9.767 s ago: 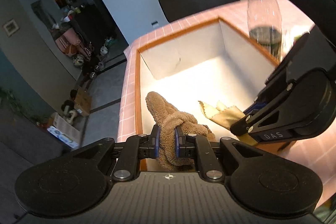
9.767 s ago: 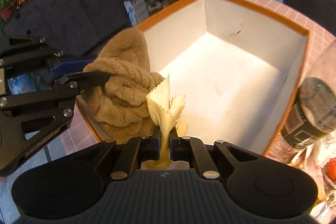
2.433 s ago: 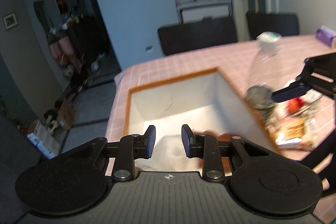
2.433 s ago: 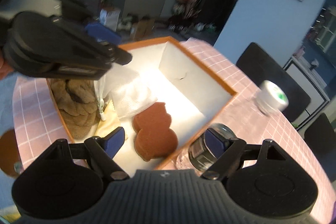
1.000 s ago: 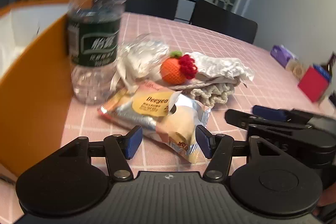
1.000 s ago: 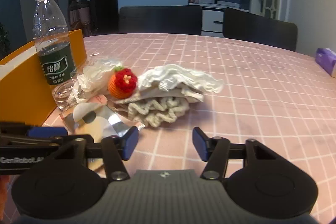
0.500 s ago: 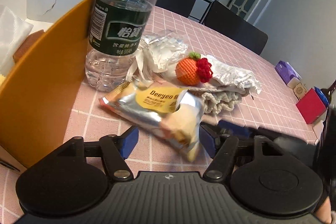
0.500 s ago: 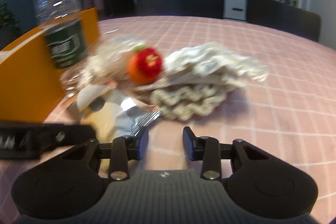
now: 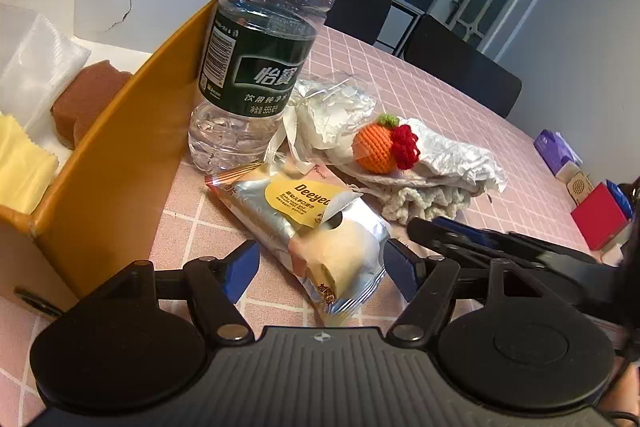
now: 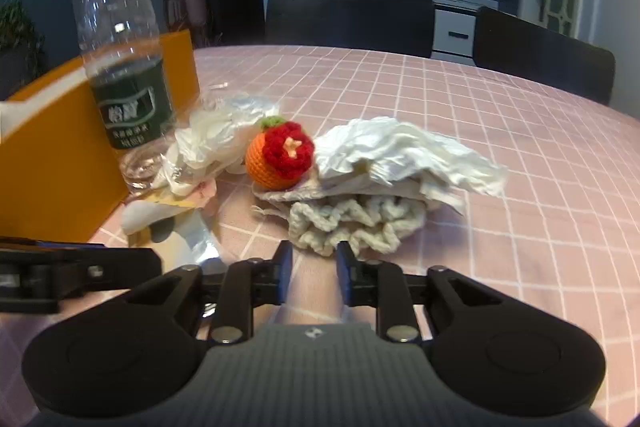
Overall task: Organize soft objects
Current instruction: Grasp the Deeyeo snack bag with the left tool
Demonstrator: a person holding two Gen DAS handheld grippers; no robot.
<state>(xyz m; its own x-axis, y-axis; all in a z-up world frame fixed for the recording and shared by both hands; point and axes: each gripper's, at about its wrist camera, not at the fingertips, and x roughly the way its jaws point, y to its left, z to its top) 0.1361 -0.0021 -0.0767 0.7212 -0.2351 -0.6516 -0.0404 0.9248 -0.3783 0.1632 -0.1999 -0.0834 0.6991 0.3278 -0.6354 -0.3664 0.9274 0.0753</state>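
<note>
while both grippers face the pile beside the orange box, here is how each view reads.
left wrist view: the left gripper stands wide, its jaws just opened further; the snack packet lies between them, pads not pressing, its long axis running far-left to near-right.
left wrist, box: sponge and yellow cloth already lie inside, at far left.
right wrist view: the right gripper is narrow and empty, its jaws just closing; the knitted cloth lies just beyond the tips.
nearer hand: right for the cloth, left for the packet.
</note>
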